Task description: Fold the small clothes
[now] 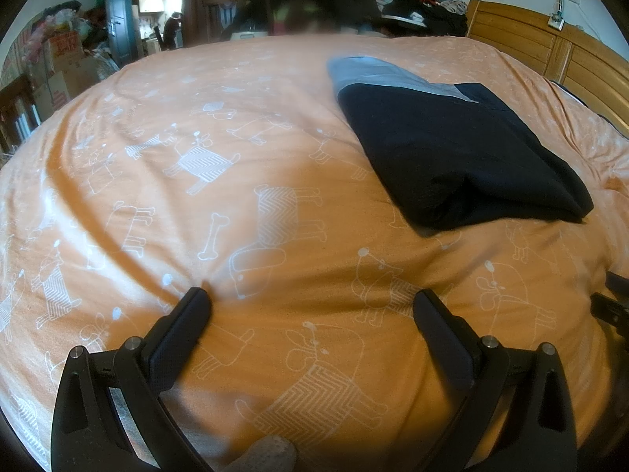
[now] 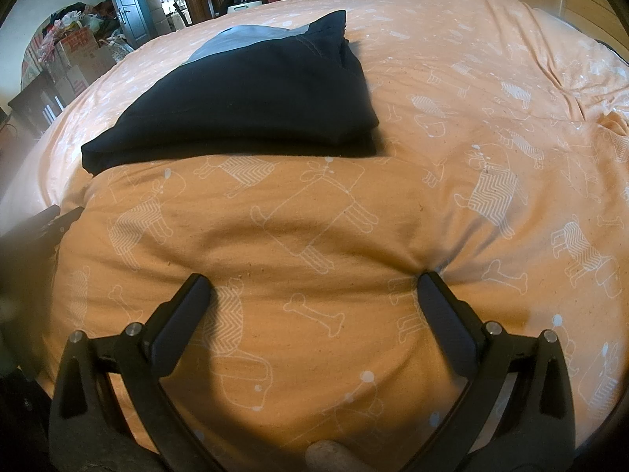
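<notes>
Both the left gripper [image 1: 312, 299] and right gripper [image 2: 314, 285] stood wide open, holding nothing, tips pressed on the orange bedcover [image 1: 243, 149]. The folded navy garment [image 1: 456, 153] lay farther off on it.

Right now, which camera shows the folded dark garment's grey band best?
The left wrist view: the grey band runs unobstructed along the dark garment. The right wrist view shows only a foreshortened patch.
</notes>
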The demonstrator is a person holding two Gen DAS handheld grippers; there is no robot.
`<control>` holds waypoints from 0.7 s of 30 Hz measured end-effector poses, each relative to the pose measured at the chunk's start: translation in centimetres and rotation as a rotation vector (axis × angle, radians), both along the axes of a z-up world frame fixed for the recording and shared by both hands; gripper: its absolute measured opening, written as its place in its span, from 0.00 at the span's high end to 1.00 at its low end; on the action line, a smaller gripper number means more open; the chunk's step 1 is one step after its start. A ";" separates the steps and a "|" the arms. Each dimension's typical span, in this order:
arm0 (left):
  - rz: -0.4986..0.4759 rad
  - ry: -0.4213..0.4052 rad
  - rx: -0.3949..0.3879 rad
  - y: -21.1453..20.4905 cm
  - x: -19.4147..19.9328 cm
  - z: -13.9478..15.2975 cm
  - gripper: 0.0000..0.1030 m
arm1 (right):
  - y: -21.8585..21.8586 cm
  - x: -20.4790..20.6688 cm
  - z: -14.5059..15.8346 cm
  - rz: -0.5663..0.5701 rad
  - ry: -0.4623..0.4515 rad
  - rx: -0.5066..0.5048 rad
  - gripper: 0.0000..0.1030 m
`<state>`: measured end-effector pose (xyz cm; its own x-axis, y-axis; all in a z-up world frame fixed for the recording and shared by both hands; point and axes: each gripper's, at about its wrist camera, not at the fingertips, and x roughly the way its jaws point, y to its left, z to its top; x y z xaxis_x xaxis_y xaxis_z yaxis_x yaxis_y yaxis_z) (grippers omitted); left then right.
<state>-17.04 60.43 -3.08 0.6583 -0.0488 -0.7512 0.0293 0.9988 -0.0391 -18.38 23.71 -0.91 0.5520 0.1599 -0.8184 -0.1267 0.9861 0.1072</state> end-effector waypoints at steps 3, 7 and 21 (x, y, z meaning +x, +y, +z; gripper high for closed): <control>0.000 0.000 0.000 -0.1 0.0 0.0 0.00 | 0.0 0.0 0.0 0.000 0.000 -0.001 0.00; 0.001 0.000 0.001 0.0 0.0 0.0 0.00 | 0.1 0.0 0.1 0.001 -0.002 -0.004 0.00; -0.006 0.035 -0.009 -0.2 0.5 0.5 0.00 | 0.8 0.5 1.3 0.028 -0.026 -0.075 0.00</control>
<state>-16.53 60.27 -2.55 0.6313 -0.0593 -0.7733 0.0340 0.9982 -0.0488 -17.85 24.54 0.44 0.5691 0.1142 -0.8143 -0.1565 0.9873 0.0291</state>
